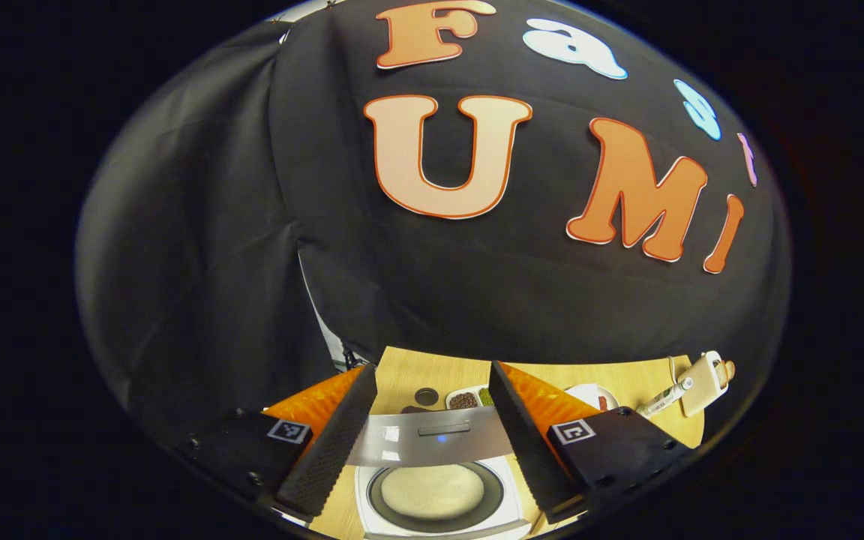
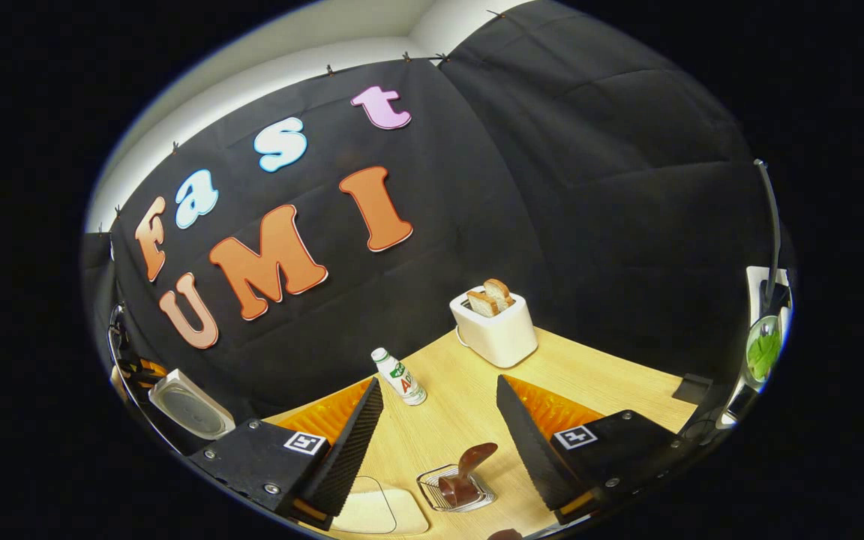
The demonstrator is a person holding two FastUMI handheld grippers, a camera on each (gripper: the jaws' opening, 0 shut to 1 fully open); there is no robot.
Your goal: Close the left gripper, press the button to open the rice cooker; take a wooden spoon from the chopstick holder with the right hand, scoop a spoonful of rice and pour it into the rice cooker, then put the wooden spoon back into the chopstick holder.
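So the left hand-held gripper (image 1: 432,420) is hanging wide open over the rice cooker (image 1: 438,491), whose lid looks up already, pot exposed and ready for rice. The right hand-held gripper (image 2: 439,427) is spreading wide too, lining up above the wooden spoon (image 2: 469,469) sitting in the wire chopstick holder (image 2: 453,489) on the surface (image 2: 462,397).

In the left gripper view we find the white square rice cooker (image 1: 438,491) on the pale wooden table (image 1: 627,382), its grey lid (image 1: 432,441) raised behind the pot. Small dishes (image 1: 469,397) lie behind it. In the right gripper view the wire chopstick holder (image 2: 456,489) holds the brown wooden spoon (image 2: 469,463); the small white bottle (image 2: 400,377) stands behind it, and the white toaster (image 2: 493,327) stands farther back to the right.
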